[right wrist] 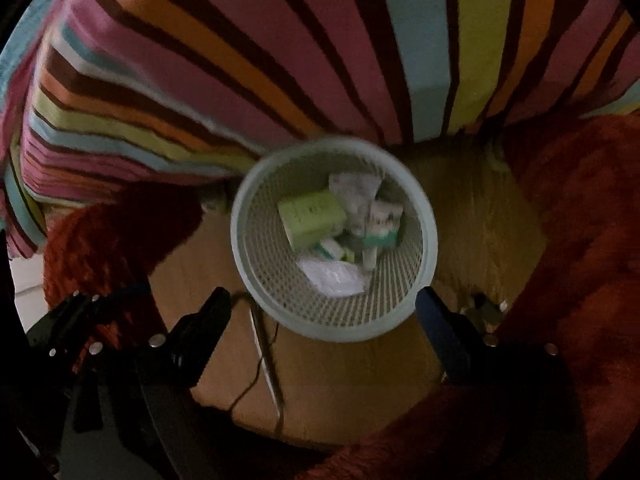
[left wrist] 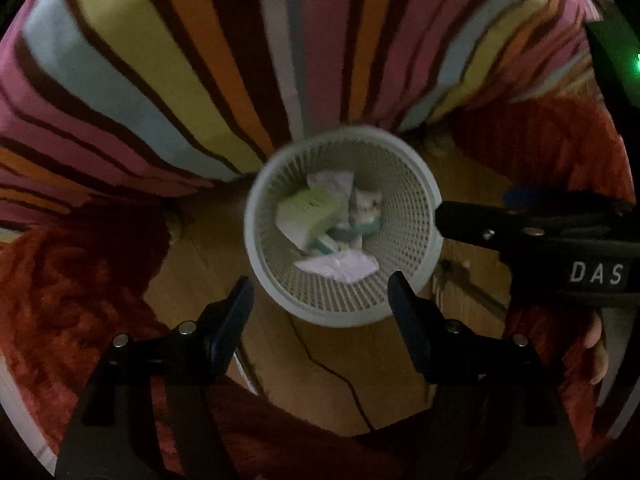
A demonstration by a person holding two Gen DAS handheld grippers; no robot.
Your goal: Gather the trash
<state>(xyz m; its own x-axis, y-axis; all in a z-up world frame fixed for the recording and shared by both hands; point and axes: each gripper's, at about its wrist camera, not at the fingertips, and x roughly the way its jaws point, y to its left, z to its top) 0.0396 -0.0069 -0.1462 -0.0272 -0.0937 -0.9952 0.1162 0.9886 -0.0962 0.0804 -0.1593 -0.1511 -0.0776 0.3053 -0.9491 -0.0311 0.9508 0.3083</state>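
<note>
Bin (right wrist: pixel 334 320) on floor near striped bed, holding box (right wrist: pixel 311 220) and papers; left gripper (left wrist: pixel 320 292) and right gripper (right wrist: pixel 322 306) above, jaws spread, empty; risk: knocking bin over.

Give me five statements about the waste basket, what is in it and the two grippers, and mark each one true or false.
1. The round white mesh plastic waste basket holds a light green box. True.
2. The left gripper is shut on a piece of paper. False: its jaws are apart and hold nothing.
3. A crumpled white paper sheet lies inside the basket. True.
4. The basket lies tipped over on the red shaggy rug. False: it stands upright on the wooden floor, between parts of the rug.
5. The right gripper carries the green box. False: it is open and empty; the box is in the basket.
</note>
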